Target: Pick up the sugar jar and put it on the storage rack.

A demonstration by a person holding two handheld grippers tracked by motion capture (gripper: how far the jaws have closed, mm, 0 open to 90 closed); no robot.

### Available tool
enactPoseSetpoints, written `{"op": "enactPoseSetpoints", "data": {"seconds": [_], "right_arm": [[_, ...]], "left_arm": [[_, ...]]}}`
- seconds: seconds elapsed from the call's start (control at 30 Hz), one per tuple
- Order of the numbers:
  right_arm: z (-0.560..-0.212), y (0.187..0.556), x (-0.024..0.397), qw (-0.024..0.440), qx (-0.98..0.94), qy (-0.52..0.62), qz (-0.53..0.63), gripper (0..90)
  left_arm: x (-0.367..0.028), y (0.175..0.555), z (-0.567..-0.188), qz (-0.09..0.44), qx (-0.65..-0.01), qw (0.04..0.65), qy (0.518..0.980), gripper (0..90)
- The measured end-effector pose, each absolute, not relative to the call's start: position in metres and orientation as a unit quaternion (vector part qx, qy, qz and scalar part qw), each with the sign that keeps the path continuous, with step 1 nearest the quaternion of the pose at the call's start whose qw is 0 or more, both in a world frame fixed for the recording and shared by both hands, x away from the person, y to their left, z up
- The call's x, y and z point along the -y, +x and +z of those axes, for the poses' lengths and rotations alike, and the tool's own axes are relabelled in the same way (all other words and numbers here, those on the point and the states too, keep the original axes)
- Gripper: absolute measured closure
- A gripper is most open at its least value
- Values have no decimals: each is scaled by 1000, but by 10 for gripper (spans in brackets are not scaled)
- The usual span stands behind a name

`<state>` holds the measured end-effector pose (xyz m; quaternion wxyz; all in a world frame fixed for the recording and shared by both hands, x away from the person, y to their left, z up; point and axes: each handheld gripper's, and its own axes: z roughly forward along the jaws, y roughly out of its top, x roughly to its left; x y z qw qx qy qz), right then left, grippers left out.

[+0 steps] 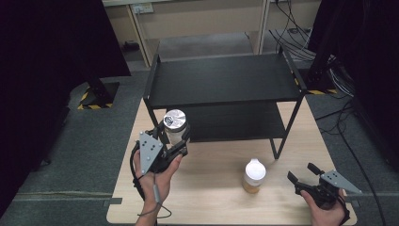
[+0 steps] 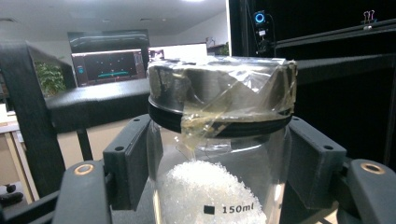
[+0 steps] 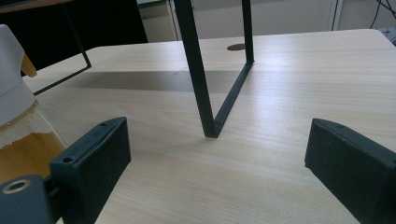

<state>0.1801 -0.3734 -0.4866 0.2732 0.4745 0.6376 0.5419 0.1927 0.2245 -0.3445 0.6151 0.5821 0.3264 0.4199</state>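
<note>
A clear glass jar (image 1: pixel 174 126) with a taped silver lid and white crystals inside is held off the table by my left gripper (image 1: pixel 171 140), near the front left leg of the black shelf. In the left gripper view the jar (image 2: pixel 219 186) sits between both pads (image 2: pixel 128 163), and the jaws are shut on its body below the lid. A second jar (image 1: pixel 254 176) with a white cap and yellow-brown contents stands on the table. My right gripper (image 1: pixel 301 173) rests to its right, open and holding nothing. That capped jar (image 3: pixel 16 126) shows at the left edge of the right gripper view.
A black two-tier metal shelf (image 1: pixel 226 80) stands on the far half of the light wooden table (image 1: pixel 211 197); its front right leg (image 3: pixel 201 88) is just ahead of the right gripper. Grey floor, cables and dark curtains surround the table.
</note>
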Motion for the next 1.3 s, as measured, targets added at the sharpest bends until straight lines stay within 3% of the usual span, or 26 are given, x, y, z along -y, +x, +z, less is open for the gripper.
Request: {"op": "enactPoseSetpoints", "data": {"seconds": [1.3], "right_arm": [[-486, 181, 375, 269, -635, 479, 543, 70]], "left_arm": [[-228, 203, -277, 407, -326, 649, 553, 311]]}}
